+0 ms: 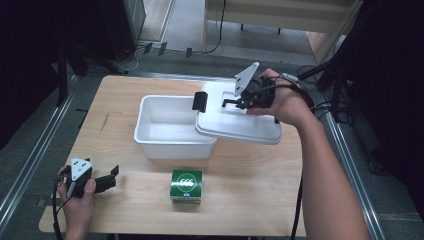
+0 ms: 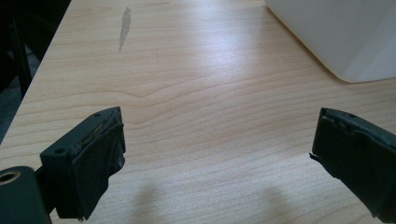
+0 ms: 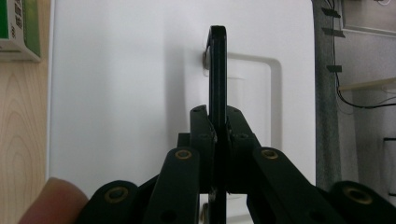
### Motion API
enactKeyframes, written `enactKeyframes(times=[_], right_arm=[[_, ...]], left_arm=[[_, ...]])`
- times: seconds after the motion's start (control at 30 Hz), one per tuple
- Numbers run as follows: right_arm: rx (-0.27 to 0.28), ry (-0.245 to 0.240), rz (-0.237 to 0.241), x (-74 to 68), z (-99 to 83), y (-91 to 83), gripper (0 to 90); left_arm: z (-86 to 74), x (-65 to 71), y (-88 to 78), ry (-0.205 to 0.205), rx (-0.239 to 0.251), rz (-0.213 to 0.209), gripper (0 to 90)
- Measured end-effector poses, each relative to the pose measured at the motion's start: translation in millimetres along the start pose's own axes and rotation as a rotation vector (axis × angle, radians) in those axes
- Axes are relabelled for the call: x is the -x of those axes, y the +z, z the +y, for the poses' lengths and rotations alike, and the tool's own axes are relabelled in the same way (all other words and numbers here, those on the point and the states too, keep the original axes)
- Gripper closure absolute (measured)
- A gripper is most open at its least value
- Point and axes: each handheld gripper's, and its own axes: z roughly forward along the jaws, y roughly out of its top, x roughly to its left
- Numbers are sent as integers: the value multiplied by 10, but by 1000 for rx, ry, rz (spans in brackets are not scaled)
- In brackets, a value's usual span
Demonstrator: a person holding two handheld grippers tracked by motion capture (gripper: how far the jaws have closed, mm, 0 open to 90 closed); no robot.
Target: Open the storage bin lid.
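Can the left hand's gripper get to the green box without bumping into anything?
Probably yes. The left gripper rests open on the table, and only bare wood lies between it and the green box. The white tub sits farther back, out of the way.

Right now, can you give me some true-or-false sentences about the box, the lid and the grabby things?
1. The right gripper has its jaws shut on the black handle of the white lid. True.
2. The lid covers the whole white tub. False: it lies over the tub's right end only, and most of the tub is open.
3. The left gripper holds the green box. False: its jaws stand open with nothing between them.
4. The green box stands on the wooden table, in front of the tub. True.
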Motion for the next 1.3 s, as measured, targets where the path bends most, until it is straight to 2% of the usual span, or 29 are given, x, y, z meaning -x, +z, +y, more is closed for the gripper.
enactKeyframes(times=[0.53, 0.77, 0.93, 1.03, 1.3], right_arm=[[-22, 62, -19, -37, -487, -92, 847], [-28, 82, -17, -62, -614, -79, 847], [-36, 105, -13, -95, -736, -38, 847], [-41, 102, -12, -103, -767, -13, 847], [-61, 123, -5, -169, -928, 147, 847]], left_arm=[[-3, 12, 3, 0, 1, 6, 30], [-3, 12, 1, 4, -2, 6, 30], [-4, 12, -1, 3, -2, 8, 30], [-5, 12, -1, 3, 1, 9, 30], [-5, 10, -4, 4, 2, 6, 29]])
